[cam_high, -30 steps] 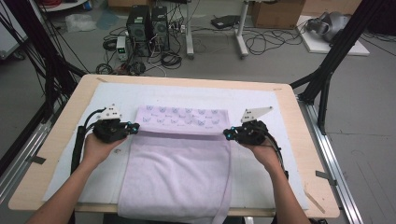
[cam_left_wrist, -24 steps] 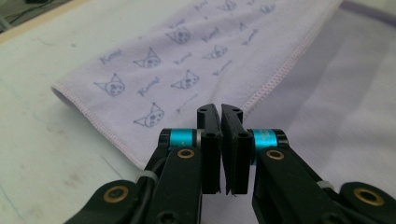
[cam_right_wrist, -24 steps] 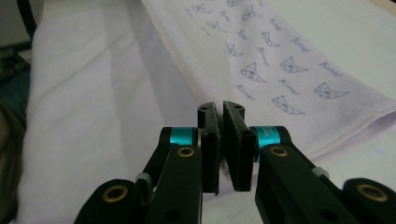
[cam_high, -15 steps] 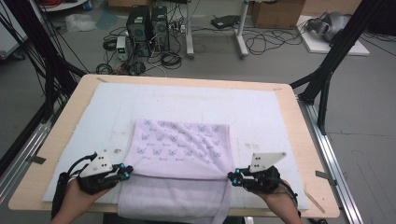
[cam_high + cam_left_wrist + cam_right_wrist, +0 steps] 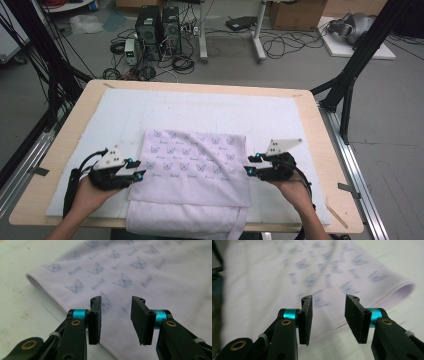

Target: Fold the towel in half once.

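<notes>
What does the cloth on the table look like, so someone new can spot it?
On the wooden table, a white mat covers most of the top. The cloth lies on the mat's near half, between the left gripper and the right gripper. It is pale lilac, folded over itself, its top layer printed with small blue butterflies, and its near edge hangs over the table's front.
</notes>
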A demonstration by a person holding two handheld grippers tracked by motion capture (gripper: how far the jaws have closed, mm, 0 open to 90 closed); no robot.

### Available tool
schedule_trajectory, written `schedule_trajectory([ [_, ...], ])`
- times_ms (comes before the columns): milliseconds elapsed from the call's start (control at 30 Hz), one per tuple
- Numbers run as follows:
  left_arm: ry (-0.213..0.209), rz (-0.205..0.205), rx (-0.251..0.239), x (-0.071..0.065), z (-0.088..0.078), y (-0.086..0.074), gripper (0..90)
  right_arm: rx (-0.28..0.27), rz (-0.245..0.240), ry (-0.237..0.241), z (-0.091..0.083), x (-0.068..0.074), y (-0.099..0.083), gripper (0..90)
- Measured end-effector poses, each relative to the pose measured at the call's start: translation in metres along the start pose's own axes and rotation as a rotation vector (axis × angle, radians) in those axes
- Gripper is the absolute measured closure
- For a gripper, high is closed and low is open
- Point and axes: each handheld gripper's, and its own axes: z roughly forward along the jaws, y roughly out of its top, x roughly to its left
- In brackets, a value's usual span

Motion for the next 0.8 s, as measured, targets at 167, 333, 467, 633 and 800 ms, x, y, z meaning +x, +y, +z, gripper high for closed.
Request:
schedule_trajectory([
  [167, 0.028, -0.085, 0.001, 0.045, 0.036, 0.018, 56.3, 0.03, 0.04, -0.031, 0.027, -0.042, 0.023, 51.2],
  [333, 0.082, -0.153, 0.0, 0.074, 0.054, 0.019, 48.9, 0.049, 0.07, -0.058, 0.043, -0.071, 0.033, 46.6],
  [467, 0.049, -0.205, 0.042, 0.095, 0.071, 0.023, 45.4, 0.095, 0.065, -0.059, 0.062, -0.091, 0.033, 42.1],
  [633, 0.044, -0.196, 0.045, 0.108, 0.08, 0.024, 42.8, 0.109, 0.088, -0.041, 0.068, -0.1, 0.023, 39.2],
  [800, 0.015, -0.193, 0.037, 0.113, 0.086, 0.017, 45.3, 0.089, 0.102, -0.003, 0.074, -0.105, 0.015, 39.2],
])
